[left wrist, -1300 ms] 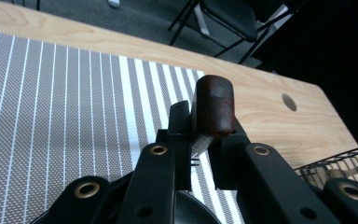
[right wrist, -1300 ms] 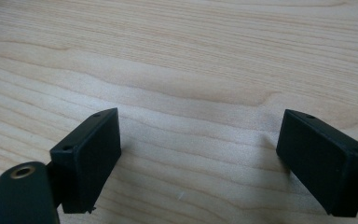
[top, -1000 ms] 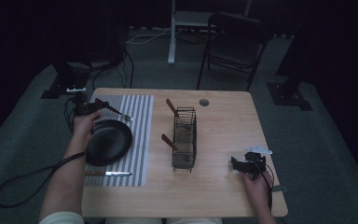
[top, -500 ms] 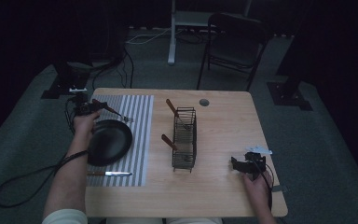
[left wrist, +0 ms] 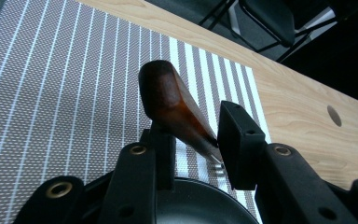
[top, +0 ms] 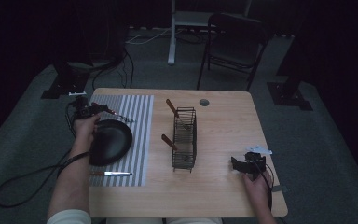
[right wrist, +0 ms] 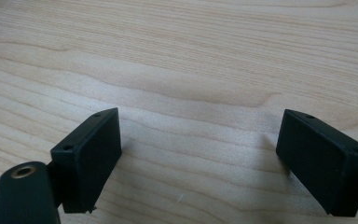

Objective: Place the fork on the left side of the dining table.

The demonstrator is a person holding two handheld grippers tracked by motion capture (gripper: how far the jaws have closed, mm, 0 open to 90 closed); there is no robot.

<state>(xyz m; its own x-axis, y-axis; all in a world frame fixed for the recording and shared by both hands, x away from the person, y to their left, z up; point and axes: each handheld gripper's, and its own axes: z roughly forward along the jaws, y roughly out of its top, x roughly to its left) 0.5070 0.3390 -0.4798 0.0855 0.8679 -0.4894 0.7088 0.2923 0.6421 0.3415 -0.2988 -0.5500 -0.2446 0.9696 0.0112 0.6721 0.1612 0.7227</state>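
Placing step: fork [left wrist: 175, 105] set on mat [left wrist: 51, 84] just behind pan [top: 110, 141]. Left gripper [left wrist: 193, 151] jaws just been opening, fork handle between them, grip slackening. Right gripper [right wrist: 200, 154] jaws apart, empty. Next: widen, back off without nudging fork.

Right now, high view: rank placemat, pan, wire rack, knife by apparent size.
1. Striped placemat
2. Black pan and wire rack: similar footprint, too close to rank
3. Knife, smallest
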